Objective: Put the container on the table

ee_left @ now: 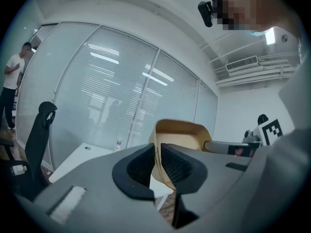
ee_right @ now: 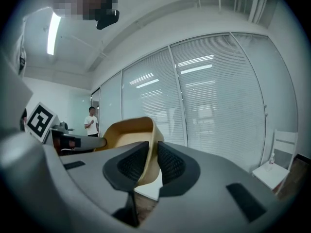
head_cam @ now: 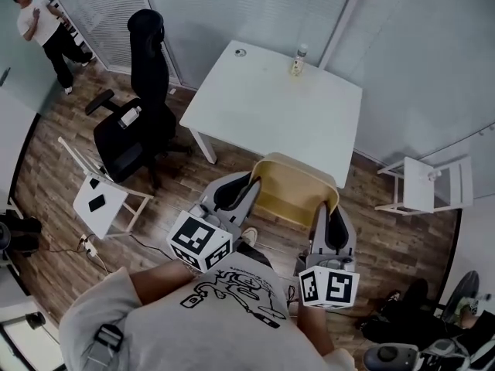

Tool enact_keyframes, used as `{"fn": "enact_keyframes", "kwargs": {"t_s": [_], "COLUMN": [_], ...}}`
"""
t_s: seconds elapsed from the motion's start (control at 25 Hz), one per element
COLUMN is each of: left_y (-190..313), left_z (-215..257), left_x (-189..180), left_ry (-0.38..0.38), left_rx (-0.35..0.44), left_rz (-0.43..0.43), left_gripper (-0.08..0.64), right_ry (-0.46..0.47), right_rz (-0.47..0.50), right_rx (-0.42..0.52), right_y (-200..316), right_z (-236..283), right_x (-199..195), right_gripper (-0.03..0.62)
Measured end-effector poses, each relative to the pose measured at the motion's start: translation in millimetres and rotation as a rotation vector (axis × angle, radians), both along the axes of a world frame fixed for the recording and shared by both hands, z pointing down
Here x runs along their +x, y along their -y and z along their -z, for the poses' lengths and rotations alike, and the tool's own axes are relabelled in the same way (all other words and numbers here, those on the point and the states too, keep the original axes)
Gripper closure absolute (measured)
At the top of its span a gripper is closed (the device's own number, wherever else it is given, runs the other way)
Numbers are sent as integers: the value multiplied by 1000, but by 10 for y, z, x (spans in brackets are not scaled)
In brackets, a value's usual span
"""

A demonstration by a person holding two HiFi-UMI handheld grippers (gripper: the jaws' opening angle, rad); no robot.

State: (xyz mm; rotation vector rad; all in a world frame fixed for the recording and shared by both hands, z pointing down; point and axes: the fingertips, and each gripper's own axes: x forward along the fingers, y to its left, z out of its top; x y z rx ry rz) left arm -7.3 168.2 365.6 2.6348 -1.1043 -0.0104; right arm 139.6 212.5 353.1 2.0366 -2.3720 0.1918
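A tan, open-topped container (head_cam: pixel 292 192) hangs in the air between me and the white table (head_cam: pixel 271 122), held by its two side walls. My left gripper (head_cam: pixel 246 190) is shut on its left wall, seen as a thin tan wall (ee_left: pixel 156 154) between the black pads. My right gripper (head_cam: pixel 326 216) is shut on the right wall (ee_right: pixel 148 152). The container (ee_left: pixel 182 132) is empty as far as I can see. Its far edge overlaps the table's near edge in the head view.
A small bottle (head_cam: pixel 298 60) and a small round object (head_cam: pixel 240 52) stand at the table's far side. A black office chair (head_cam: pixel 139 122) is left of the table, a white chair (head_cam: pixel 100 199) nearer left, another white chair (head_cam: pixel 429 184) right. A person (head_cam: pixel 46 29) stands far left.
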Motion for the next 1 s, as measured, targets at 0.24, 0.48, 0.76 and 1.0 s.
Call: {"fn": "enact_keyframes", "kwargs": {"t_s": [0.24, 0.48, 0.76, 1.0], "left_y": [243, 530, 1107, 1927], "left_z": [-29, -94, -149, -158], "left_x": [98, 72, 11, -128], "left_ry": [7, 8, -11, -26], "left_rx": [-14, -23, -26, -29], "left_rz": [26, 44, 57, 59], "left_gripper": [525, 526, 525, 525], "right_ry": [16, 24, 7, -17], "right_rz": [25, 42, 54, 61], "right_rx": [-15, -16, -17, -25], "right_y": [283, 592, 1177, 2005], "right_z": [-49, -94, -124, -113], "right_x": [111, 89, 28, -116], "right_gripper": [543, 543, 543, 543]}}
